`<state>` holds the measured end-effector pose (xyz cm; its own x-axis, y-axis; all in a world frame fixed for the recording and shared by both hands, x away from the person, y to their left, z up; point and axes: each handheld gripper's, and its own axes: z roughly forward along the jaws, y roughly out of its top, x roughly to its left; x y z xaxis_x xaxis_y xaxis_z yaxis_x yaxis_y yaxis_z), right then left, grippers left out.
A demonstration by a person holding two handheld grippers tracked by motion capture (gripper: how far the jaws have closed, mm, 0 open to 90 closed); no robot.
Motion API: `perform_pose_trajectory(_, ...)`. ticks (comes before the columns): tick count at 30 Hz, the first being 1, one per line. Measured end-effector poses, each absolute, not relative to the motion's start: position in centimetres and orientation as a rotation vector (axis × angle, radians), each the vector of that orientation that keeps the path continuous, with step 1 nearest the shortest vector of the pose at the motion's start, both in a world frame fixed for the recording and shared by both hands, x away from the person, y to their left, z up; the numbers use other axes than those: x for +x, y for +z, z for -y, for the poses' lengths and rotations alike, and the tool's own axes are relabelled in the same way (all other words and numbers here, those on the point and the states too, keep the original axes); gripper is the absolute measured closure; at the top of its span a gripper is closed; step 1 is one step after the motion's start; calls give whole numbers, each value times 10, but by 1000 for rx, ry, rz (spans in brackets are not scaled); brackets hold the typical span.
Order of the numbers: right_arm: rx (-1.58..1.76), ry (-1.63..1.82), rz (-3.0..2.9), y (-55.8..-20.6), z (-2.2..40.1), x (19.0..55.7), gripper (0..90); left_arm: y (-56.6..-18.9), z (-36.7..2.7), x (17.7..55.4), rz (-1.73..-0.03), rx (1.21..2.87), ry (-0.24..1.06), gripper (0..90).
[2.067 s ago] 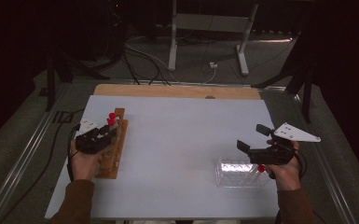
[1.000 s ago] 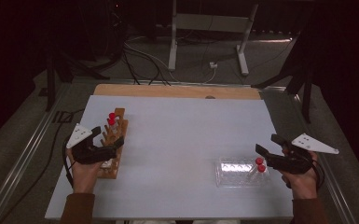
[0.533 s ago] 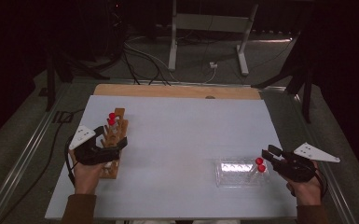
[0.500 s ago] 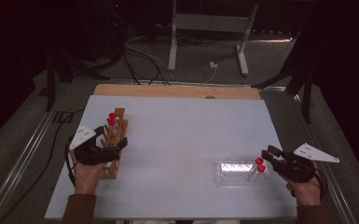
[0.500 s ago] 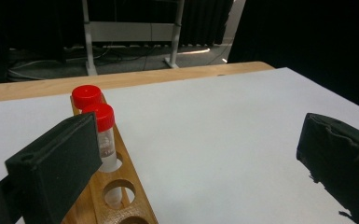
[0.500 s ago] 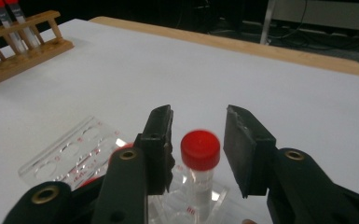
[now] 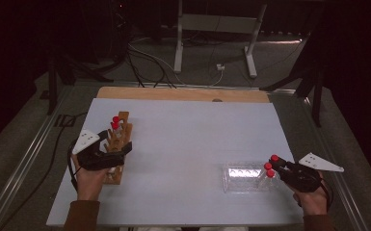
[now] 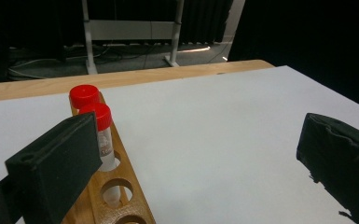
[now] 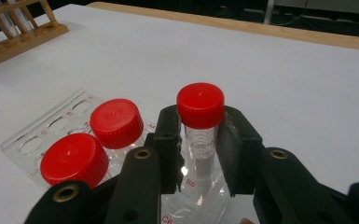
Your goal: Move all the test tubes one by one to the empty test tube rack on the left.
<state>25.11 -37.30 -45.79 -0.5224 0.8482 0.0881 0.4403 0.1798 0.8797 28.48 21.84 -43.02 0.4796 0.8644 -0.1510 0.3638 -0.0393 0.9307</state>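
Currently: right gripper (image 9: 200,154) clamped on upright red-capped tube (image 9: 200,121) in clear rack (image 9: 37,135); wooden rack (image 7: 117,144) well left, beside wide-open left gripper (image 7: 118,153).

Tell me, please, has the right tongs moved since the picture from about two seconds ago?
Yes. The right tongs has come down toward the near edge, level with the clear rack, its jaws just closing on a red-capped tube.
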Motion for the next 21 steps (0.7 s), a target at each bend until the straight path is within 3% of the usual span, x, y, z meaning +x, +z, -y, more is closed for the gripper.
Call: perform_pose_trajectory(21,1151,1383,-1983,-409,374,253,711,-428,-219,282,-1079,1630,588,6)
